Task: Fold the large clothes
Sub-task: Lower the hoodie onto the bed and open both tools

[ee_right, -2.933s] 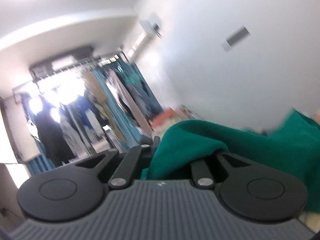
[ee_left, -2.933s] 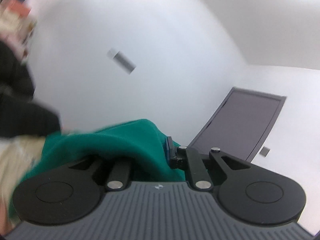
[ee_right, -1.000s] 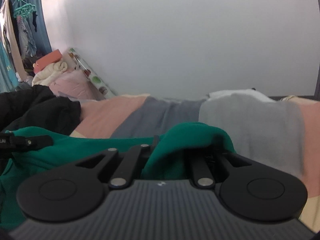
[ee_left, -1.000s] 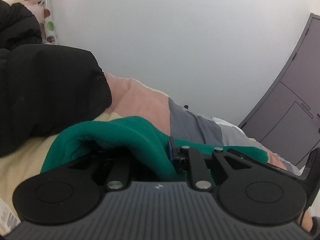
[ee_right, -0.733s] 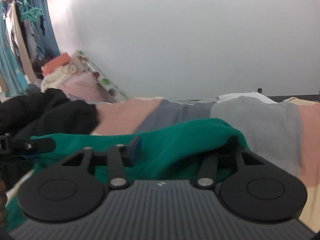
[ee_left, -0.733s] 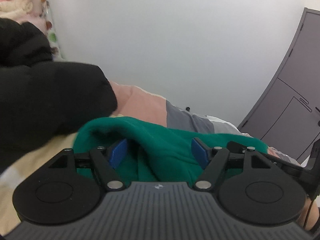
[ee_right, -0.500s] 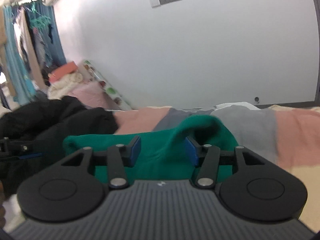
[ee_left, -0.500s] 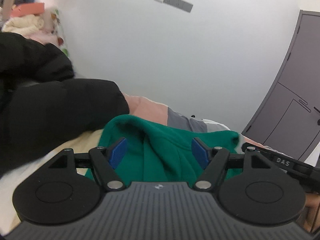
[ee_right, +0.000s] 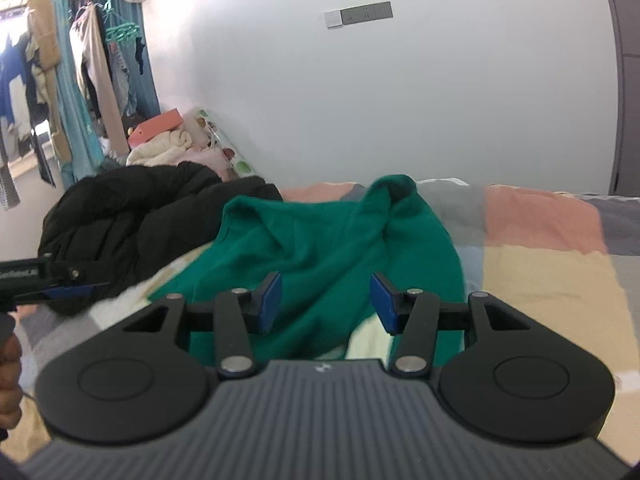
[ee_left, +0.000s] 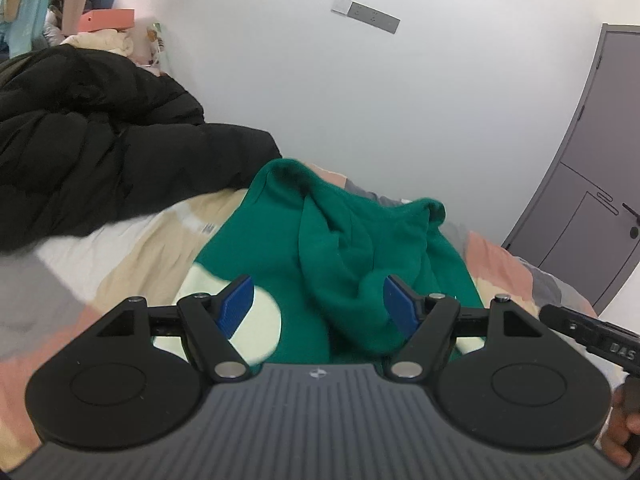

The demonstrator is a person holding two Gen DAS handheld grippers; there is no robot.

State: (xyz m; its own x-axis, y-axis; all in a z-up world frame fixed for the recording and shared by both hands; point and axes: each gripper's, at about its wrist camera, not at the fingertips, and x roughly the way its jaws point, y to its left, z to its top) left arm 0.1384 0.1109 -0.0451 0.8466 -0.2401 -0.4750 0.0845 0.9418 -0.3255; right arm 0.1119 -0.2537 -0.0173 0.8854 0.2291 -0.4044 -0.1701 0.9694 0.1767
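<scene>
Green garment (ee_left: 352, 248) crumpled on bed (ee_right: 552, 264), beyond both released tongs (ee_left: 318, 306) (ee_right: 325, 300).

Both wrist views face the green garment (ee_left: 348, 248) from nearby

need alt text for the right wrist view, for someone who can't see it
The open right gripper holds nothing above a rumpled green garment lying on a patchwork bedspread. A black puffer jacket is heaped to its left.
</scene>
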